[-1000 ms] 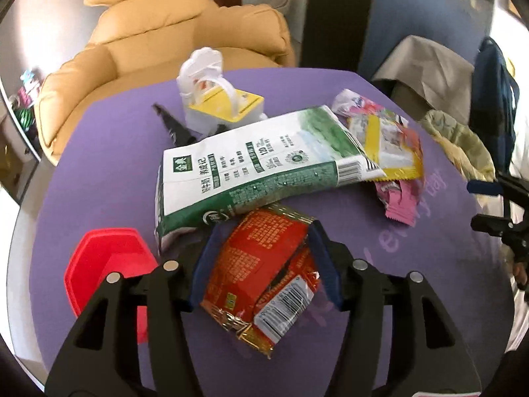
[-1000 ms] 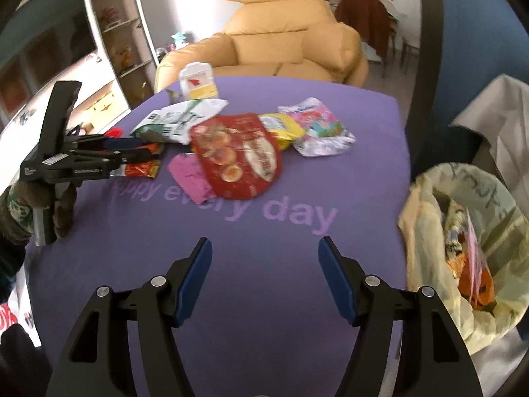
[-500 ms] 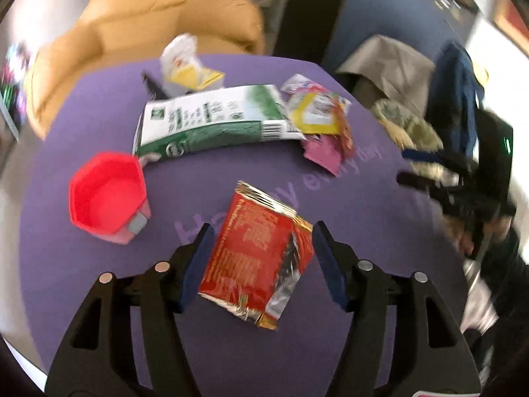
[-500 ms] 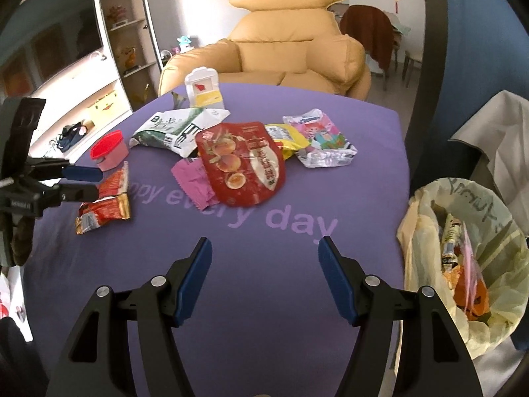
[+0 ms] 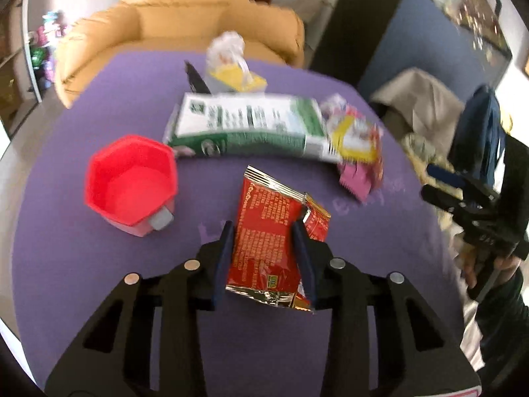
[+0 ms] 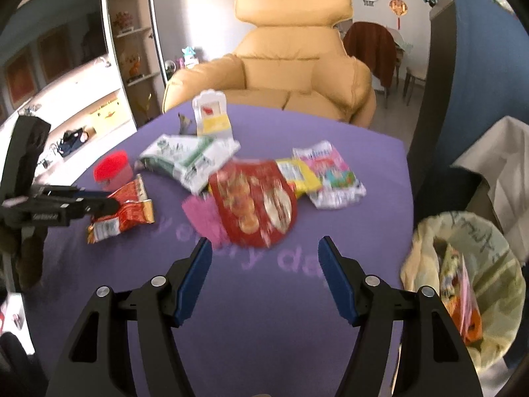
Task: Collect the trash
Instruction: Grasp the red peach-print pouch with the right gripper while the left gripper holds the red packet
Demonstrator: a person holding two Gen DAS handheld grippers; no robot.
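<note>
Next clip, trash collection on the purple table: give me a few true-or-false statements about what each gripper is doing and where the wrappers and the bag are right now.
1. The left gripper is shut on the red foil snack wrapper. True.
2. The right gripper holds the large red round-topped snack bag. False: its jaws are open and empty; that bag lies on the purple table.
3. The yellowish trash bag already contains wrappers. True.
4. The red hexagonal plastic cup lies tipped on its side. False: it stands upright, opening upward.
5. The green-and-white pouch is inside the trash bag. False: it lies on the table.
</note>
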